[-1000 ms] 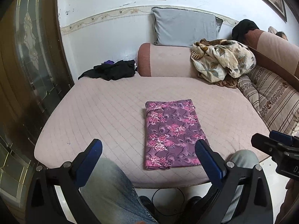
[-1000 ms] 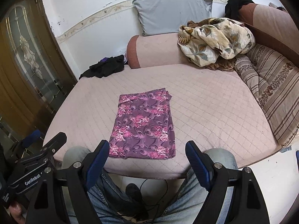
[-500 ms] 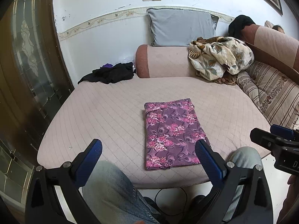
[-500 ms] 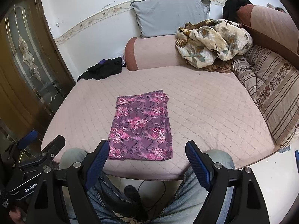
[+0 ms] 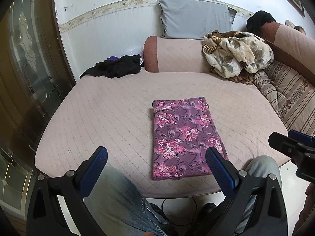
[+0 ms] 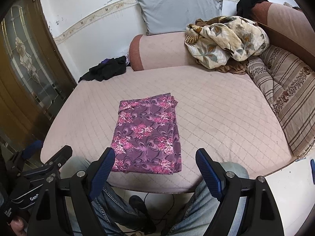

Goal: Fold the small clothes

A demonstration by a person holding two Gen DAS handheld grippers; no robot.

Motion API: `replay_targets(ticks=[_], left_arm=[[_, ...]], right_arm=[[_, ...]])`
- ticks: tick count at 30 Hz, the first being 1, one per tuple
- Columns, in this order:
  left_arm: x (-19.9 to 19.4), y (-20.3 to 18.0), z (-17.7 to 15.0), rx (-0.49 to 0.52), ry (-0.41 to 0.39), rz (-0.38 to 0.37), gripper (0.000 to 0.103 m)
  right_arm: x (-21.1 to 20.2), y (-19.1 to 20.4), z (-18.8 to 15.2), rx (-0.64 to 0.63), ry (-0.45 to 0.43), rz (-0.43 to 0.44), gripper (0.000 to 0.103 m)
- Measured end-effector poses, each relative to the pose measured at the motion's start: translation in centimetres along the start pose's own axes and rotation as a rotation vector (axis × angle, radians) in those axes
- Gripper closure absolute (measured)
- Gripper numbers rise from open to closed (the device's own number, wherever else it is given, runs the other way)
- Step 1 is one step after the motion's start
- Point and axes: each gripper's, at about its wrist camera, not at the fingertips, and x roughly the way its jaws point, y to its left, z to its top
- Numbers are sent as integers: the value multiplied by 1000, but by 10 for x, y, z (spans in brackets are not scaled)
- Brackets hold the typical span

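Already the purple floral garment (image 5: 185,137) lies as a flat, tidy oblong on the pink quilted bed (image 5: 102,110), toward the front edge and well apart from the black clothes (image 5: 118,66) at the far left corner and the crumpled floral blanket (image 5: 236,55) at the far right. Its long axis runs away from the person, short near edge just above the denim knees. Both claws hover low over the lap, touching no cloth. The left claw (image 5: 157,169) has its blue pads spread wide, empty; the garment sits ahead and a little to its right, its near right corner just behind the right pad. The right claw (image 6: 155,169) is likewise spread wide and empty, and the garment sits ahead and a little to its left, its near left corner by the left pad. So the near edge lies between the two claws, each about equally close to its own corner. Judging by the neat shape, the fold looks close to done; one more fold would likely bring the near edge up to the far one.
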Motion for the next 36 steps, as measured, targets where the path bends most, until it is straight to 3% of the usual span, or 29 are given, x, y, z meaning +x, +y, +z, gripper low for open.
replay_targets(ticks=[23,36], left_arm=[[-11,14,-10,-43,-7,-3,4],[-20,3,-8,-17,-29,-5,4]], right_arm=[[-2,21,-4,-52,0,-14,15],[-6,22,-12,-58,-10,-16,14]])
